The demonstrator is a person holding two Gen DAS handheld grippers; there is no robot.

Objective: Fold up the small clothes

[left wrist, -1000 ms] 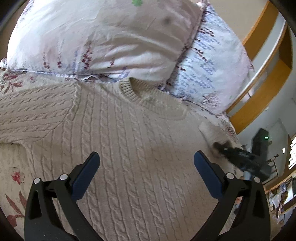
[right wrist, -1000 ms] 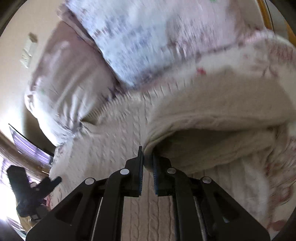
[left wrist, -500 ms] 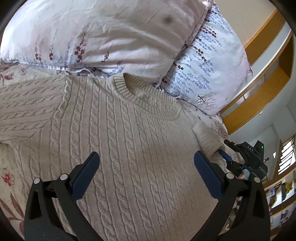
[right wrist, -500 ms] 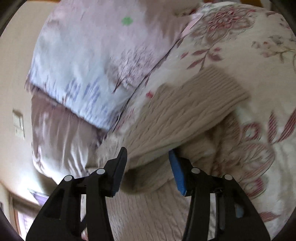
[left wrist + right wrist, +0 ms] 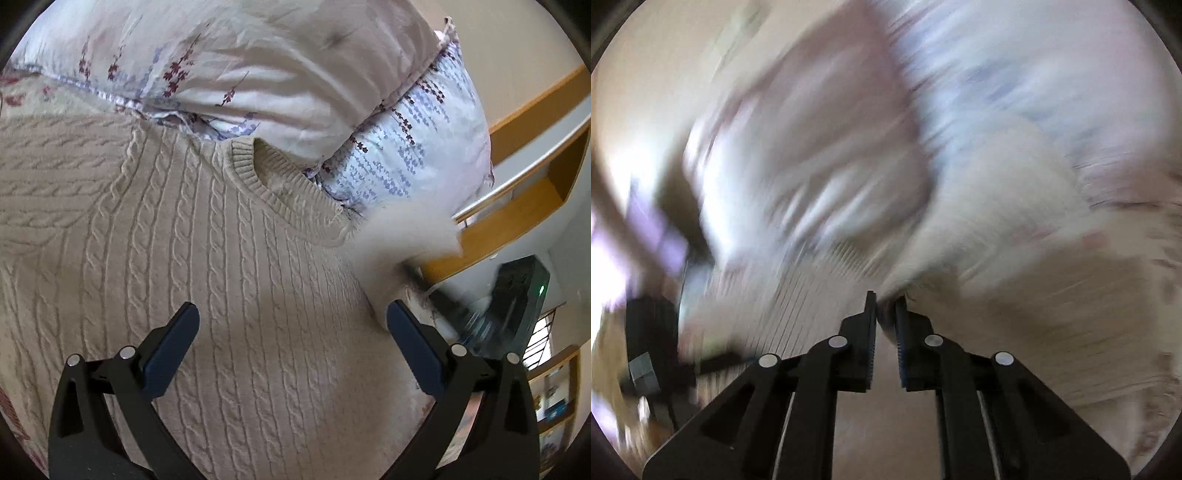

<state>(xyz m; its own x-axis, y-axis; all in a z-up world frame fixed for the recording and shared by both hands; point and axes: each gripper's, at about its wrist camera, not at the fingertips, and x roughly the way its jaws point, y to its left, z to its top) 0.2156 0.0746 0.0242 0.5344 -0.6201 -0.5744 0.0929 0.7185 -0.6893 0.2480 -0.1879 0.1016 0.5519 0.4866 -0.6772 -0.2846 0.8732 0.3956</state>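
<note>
A beige cable-knit sweater (image 5: pixel 229 266) lies flat on the bed, its ribbed collar (image 5: pixel 273 184) toward the pillows. My left gripper (image 5: pixel 291 332) is open and empty, hovering over the sweater's chest. In the left wrist view the sweater's right sleeve (image 5: pixel 402 236) is lifted, blurred, with my right gripper (image 5: pixel 424 284) at it. In the blurred right wrist view my right gripper (image 5: pixel 885 310) is shut on the sleeve cloth (image 5: pixel 997 236), which drapes up and to the right from the fingertips.
Two floral pillows (image 5: pixel 258 66) lie behind the collar, the bluish one (image 5: pixel 413 147) to the right. A floral bedspread (image 5: pixel 22 99) shows at the left. Wooden shelving (image 5: pixel 535 192) stands beyond the bed at the right.
My right gripper has shut on the sleeve and is swinging it up and inward fast. The left gripper stayed open and moved closer to the collar.
</note>
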